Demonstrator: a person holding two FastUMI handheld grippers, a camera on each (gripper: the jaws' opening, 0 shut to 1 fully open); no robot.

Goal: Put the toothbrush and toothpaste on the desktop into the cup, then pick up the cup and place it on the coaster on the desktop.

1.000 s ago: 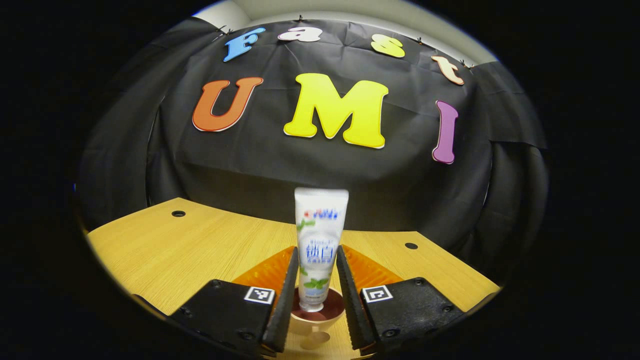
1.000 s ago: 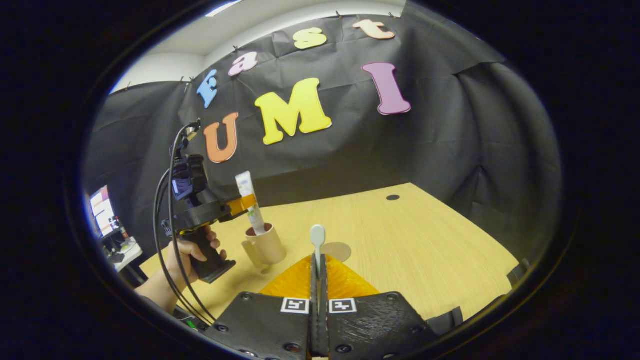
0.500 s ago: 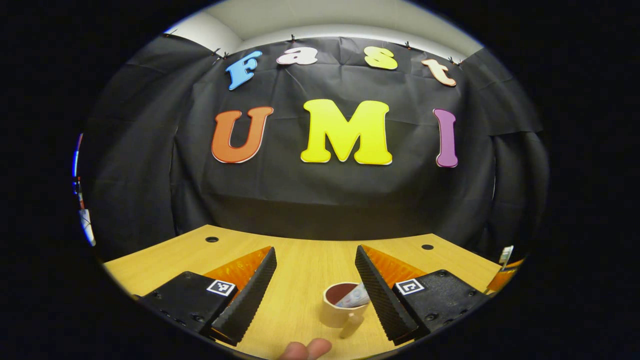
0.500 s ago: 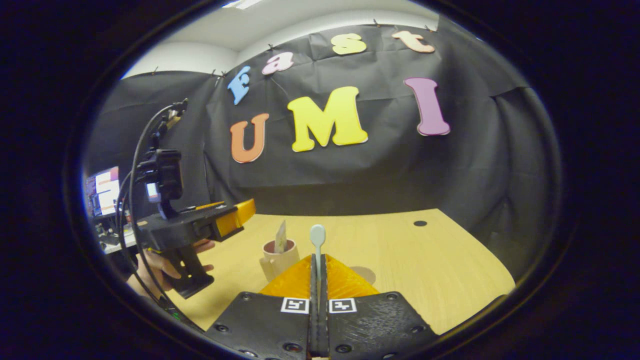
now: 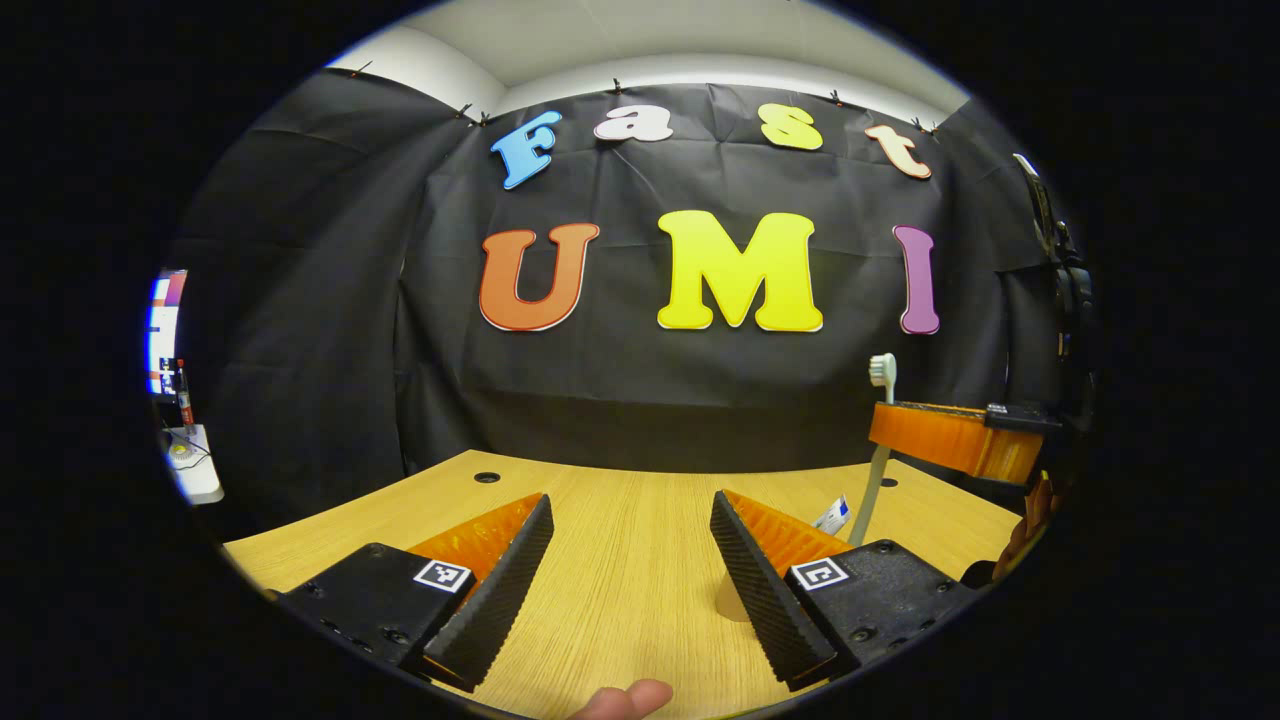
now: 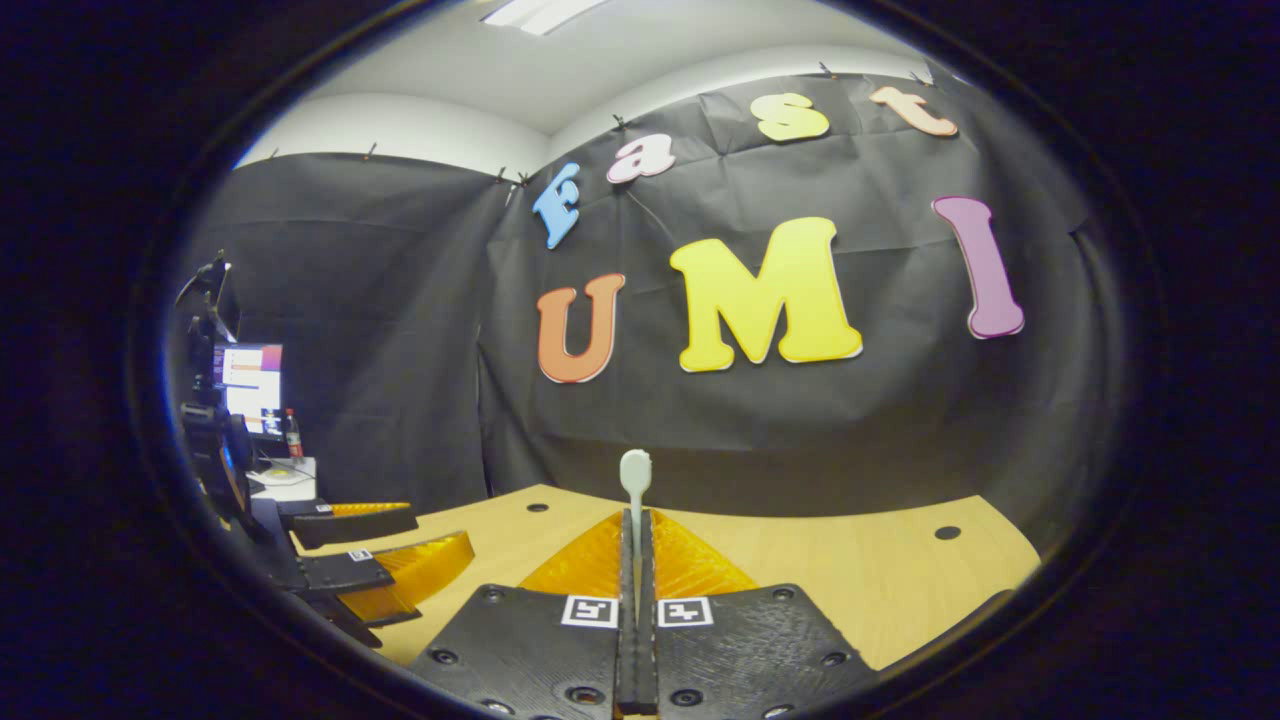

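Left gripper view: my left gripper (image 5: 630,580) hangs wide open over the desk (image 5: 620,560) with nothing between its fingers; off to the right my right gripper (image 5: 950,440) pinches the toothbrush (image 5: 878,440) upright above the toothpaste (image 5: 832,516), whose tip peeks out behind my finger. Right gripper view: my fingers are clamped on the toothbrush handle, head pointing up, and my open left gripper (image 6: 370,560) sits low at the left.

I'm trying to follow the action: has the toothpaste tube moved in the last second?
Yes. The left gripper no longer holds the toothpaste; it now pokes up lower, close above the desk, right of the open fingers.
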